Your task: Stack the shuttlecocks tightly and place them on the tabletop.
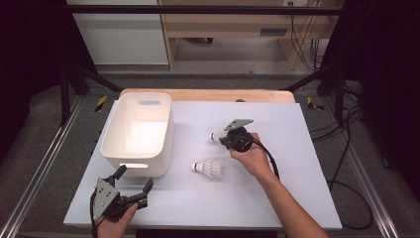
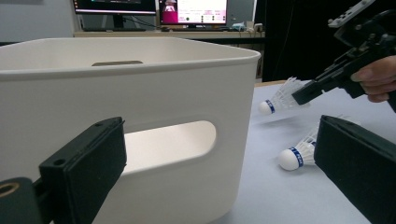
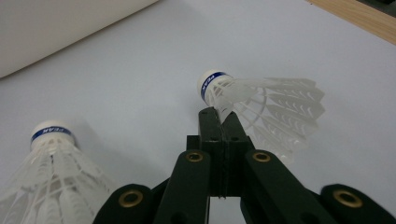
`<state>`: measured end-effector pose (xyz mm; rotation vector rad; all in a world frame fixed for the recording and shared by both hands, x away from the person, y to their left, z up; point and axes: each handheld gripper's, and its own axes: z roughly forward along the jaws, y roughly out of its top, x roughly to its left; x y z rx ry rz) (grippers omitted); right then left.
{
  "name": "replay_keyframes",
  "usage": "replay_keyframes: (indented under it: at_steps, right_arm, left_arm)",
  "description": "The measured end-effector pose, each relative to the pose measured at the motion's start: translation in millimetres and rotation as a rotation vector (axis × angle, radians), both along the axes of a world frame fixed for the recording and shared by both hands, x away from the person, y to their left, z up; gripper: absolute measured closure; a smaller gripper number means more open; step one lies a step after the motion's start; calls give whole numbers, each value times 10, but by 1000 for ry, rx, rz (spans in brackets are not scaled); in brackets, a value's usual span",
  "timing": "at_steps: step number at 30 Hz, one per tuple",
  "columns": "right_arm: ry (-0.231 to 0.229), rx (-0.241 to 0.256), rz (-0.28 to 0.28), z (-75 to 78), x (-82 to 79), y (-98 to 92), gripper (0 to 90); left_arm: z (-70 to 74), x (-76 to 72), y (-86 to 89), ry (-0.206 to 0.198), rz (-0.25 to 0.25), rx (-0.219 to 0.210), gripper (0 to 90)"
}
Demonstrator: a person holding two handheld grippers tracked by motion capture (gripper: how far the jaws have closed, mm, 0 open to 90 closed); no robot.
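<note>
Nearest me the left gripper [image 1: 132, 184] idles with jaws wide and empty, while the right gripper [image 1: 224, 138] pinches one shuttlecock [image 1: 216, 135] right of the white bin [image 1: 138, 130], apparently bin-bound, another shuttlecock [image 1: 209, 168] still lying nearer.

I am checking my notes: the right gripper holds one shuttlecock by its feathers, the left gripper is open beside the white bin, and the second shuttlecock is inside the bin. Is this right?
Not quite: the second shuttlecock lies on the table, outside the white bin, as the high view shows. The rest holds: the right gripper grips one shuttlecock by its feathers, and the left gripper is open.
</note>
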<state>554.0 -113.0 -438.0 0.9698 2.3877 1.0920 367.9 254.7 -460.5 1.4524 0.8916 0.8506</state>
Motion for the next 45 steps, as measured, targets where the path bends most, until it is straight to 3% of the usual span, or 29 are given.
replay_keyframes:
  at_steps: [5, 12, 21, 45]
  right_arm:
    - [-5, 27, -6, 22, -171, -181, 900]
    - [-19, 28, 1, 9, -438, -401, 900]
    - [-10, 60, -14, -85, -657, -643, 900]
    - [5, 101, 8, -167, -960, -791, 900]
  left_arm:
    - [-1, 1, 9, -1, 4, -4, 25]
    - [0, 0, -3, -2, 0, -1, 24]
    - [-2, 0, 7, 0, 5, -3, 24]
    - [4, -10, 13, -24, -6, -2, 10]
